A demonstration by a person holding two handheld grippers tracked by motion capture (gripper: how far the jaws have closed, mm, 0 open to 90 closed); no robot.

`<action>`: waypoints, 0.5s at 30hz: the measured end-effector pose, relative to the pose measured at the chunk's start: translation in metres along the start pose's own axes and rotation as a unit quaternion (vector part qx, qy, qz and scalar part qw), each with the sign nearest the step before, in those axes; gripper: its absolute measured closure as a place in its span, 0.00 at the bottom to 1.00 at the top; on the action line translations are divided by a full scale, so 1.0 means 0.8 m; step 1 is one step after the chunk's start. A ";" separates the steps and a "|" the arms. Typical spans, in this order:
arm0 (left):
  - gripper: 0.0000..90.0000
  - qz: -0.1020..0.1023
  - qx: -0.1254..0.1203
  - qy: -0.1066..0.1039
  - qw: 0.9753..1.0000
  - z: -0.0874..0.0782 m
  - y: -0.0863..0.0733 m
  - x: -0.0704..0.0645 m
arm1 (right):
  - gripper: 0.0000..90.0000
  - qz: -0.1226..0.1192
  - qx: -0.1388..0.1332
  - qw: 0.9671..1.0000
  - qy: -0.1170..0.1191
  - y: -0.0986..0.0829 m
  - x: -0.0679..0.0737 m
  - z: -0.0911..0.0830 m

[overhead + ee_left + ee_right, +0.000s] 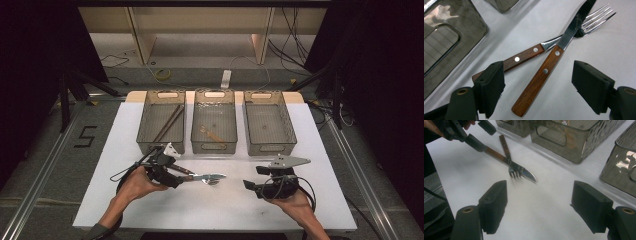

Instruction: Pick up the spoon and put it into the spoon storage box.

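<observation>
A wooden-handled knife (539, 78) lies crossed over a wooden-handled fork (521, 57) on the white table top (210, 207). In the high view this crossed pair (207, 177) sits in front of the bins, left of centre. My left gripper (537, 85) is open low over the two handles, with the knife's handle end between its jaws and the fork's handle running behind the left jaw. From the right gripper view, the left gripper (477, 135) is at the handles and the fork (514, 172) points toward me. My right gripper (541, 205) is open and empty, a short way right of the cutlery.
Three grey see-through bins stand in a row at the back: the left bin (141, 125) holds dark chopsticks (167, 124), the middle bin (194, 125) holds a small wooden utensil (212, 132), the right bin (290, 125) looks bare. Cables lie on the floor beyond the table.
</observation>
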State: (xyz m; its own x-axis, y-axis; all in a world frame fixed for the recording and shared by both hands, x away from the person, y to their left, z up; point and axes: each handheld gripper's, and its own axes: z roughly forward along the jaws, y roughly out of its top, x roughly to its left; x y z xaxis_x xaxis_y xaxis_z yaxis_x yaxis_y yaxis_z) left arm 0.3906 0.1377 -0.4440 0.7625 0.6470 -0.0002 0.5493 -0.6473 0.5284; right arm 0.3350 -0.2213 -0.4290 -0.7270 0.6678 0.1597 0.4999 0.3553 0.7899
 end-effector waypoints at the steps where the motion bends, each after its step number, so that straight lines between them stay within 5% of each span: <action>1: 0.29 -0.001 0.004 0.000 1.000 0.001 0.001 0.000 | 0.33 0.001 -0.001 1.000 0.001 0.000 0.000 0.000; 15: 0.34 0.009 0.056 -0.010 0.998 0.014 0.006 0.002 | 0.33 0.002 0.003 1.000 0.004 -0.006 0.001 -0.004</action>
State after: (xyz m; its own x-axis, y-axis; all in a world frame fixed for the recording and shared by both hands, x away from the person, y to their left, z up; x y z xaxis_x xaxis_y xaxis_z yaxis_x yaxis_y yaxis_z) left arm 0.3984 0.1312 -0.4505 0.7784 0.6277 -0.0087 0.5694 -0.7001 0.4308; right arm 0.3305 -0.2243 -0.4305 -0.7285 0.6643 0.1670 0.5052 0.3564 0.7860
